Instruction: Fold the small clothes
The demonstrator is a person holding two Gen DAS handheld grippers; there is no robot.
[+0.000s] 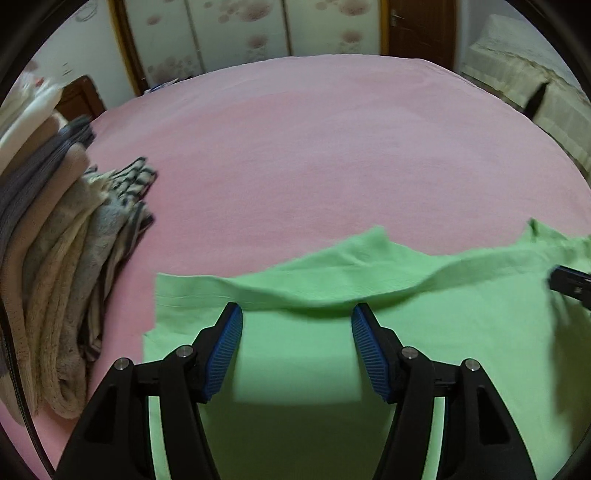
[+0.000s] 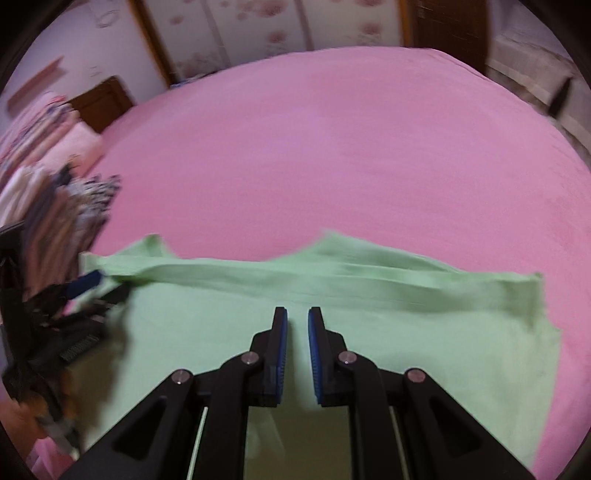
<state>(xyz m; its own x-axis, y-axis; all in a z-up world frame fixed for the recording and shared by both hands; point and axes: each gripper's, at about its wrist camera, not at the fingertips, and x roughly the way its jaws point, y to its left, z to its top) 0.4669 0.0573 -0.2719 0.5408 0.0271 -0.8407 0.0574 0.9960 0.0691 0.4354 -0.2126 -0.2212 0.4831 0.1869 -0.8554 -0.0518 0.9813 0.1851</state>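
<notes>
A light green garment (image 1: pixel 424 332) lies spread on the pink bed sheet (image 1: pixel 314 155), its far edge rumpled into a ridge. My left gripper (image 1: pixel 297 314) hovers over the garment's left part, jaws wide open and empty. In the right wrist view the same garment (image 2: pixel 424 332) fills the lower half. My right gripper (image 2: pixel 297 315) is above its middle, jaws nearly closed with a narrow gap and nothing between them. The left gripper also shows blurred at the left edge of that view (image 2: pixel 74 306). The right gripper's tip shows at the right edge of the left wrist view (image 1: pixel 569 286).
A stack of folded clothes (image 1: pixel 62 258) in beige, grey and patterned fabric lies at the left edge of the bed. The stack also shows in the right wrist view (image 2: pixel 55 221). Wardrobe doors (image 1: pixel 240 33) and a wooden door stand beyond the bed.
</notes>
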